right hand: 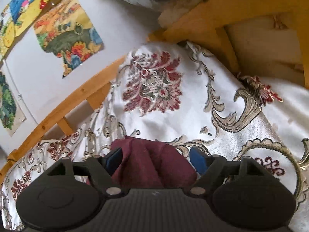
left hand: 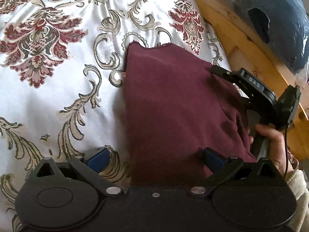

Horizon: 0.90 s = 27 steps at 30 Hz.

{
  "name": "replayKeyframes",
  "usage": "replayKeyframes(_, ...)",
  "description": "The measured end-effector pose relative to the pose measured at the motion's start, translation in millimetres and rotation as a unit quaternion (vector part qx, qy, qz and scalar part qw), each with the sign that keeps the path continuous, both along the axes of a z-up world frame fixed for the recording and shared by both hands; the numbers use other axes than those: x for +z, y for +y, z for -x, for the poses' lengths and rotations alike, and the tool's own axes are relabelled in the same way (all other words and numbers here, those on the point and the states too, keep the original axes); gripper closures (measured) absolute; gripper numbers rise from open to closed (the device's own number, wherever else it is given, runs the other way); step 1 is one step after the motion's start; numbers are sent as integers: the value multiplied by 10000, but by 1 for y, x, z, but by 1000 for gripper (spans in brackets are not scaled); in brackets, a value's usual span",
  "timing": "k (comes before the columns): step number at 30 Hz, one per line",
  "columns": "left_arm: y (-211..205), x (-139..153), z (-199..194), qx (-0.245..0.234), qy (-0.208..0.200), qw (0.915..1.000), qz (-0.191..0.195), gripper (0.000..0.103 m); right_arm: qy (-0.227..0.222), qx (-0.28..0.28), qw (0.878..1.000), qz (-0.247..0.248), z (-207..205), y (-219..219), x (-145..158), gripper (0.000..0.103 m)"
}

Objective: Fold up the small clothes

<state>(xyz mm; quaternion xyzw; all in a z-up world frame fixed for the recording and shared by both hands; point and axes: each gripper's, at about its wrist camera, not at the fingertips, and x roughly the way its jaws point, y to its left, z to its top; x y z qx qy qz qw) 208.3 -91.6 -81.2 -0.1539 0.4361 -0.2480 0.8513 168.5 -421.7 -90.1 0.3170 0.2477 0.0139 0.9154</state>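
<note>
From the left wrist view we see the maroon cloth [left hand: 173, 104] laid out on the floral bedspread [left hand: 58, 96], its far edge frayed and its right side bunched into folds. The left claw [left hand: 154, 158] stands wide open: one blue pad [left hand: 98, 159] rests over bare bedspread, the other over the cloth's near edge, and neither presses on anything. Only this view shows the right claw [left hand: 220, 71] from outside, its black body reaching in over the cloth's right edge, held by a hand [left hand: 270, 145] with a pale fleecy sleeve [left hand: 297, 183] behind it. A wooden bed frame [left hand: 241, 38] runs along the right, with a dark blue bundle in clear plastic [left hand: 280, 29] beyond it.

The right wrist view adds what the other cannot: the right claw [right hand: 156, 159] seen from within, jaws spread wide, with a rumpled hump of the maroon cloth [right hand: 152, 164] lying between its blue fingers [right hand: 198, 162]. The cloth seems to brush the left-hand finger, though blur makes contact hard to judge; we see no squeeze on it. Here the bedspread [right hand: 193, 116] rises in a mound ahead of the cloth. Beyond it a wooden rail [right hand: 67, 104] crosses in front of a white wall [right hand: 119, 19] hung with colourful pictures [right hand: 67, 32], and a yellow wooden frame [right hand: 212, 15] fills the upper right.
</note>
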Motion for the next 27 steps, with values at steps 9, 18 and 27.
replayKeyframes(9, 3, -3, -2, -54, 69, 9999, 87, 1, 10, 29, 10000, -79, 3, 2, -2, 70)
replayKeyframes(18, 11, -12, -9, -195, 496, 9967, 609, 9, -15, -116, 9999, -37, 6, 4, -2, 80)
replayKeyframes(27, 15, -21, -27, 17, 1010, 9884, 1134, 14, -34, -151, 9999, -2, 7, 5, -3, 80)
